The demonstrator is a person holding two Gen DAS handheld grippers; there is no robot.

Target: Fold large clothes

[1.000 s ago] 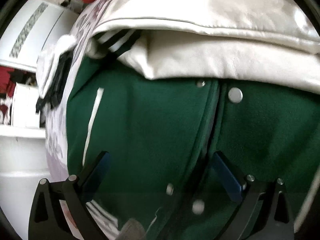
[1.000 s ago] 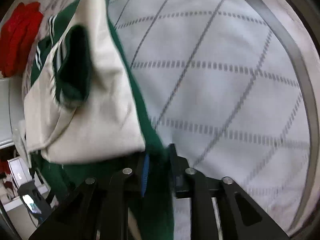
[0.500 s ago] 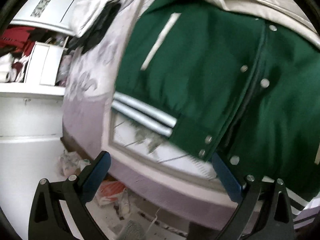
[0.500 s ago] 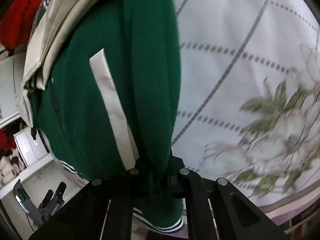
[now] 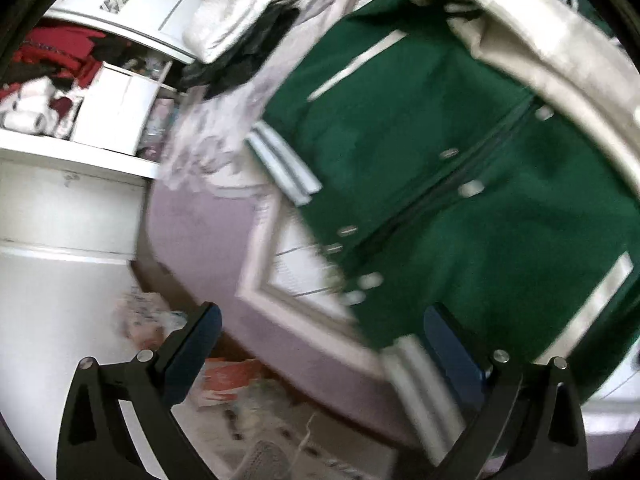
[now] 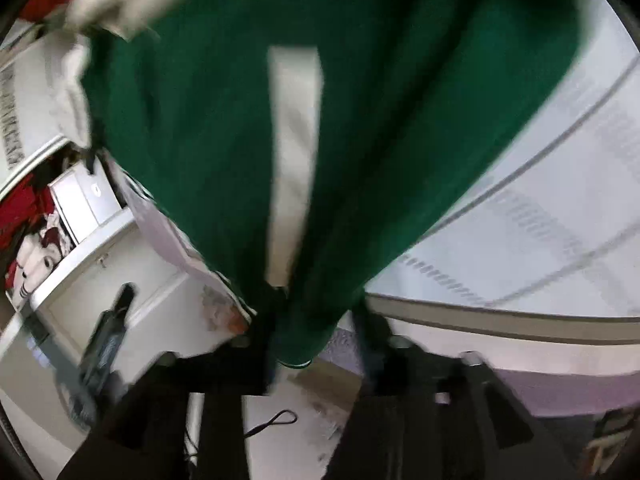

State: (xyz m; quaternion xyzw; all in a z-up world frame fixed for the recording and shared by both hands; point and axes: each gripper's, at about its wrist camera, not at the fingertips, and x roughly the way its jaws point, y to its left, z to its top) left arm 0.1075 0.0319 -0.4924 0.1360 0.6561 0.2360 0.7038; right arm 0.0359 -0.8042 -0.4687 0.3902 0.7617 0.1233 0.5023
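A green varsity jacket with cream sleeves lies front up on the bed, snaps shut and striped hem toward the bed's edge. My left gripper hovers open over that edge with nothing between its fingers. In the right wrist view, which is blurred, the jacket fills the upper frame and a fold of its green hem hangs between the fingers of my right gripper. Those jaws are opening, and a gap shows beside the right finger.
The patterned bed cover spreads to the right. White shelves with boxes and red clothes stand left of the bed. A white and black clothes pile lies at the bed's far corner. Litter and a cable lie on the floor.
My left gripper drew back from over the jacket to the bed's edge, staying open. My right gripper clamped on the green hem, moved with it, and now its jaws have parted.
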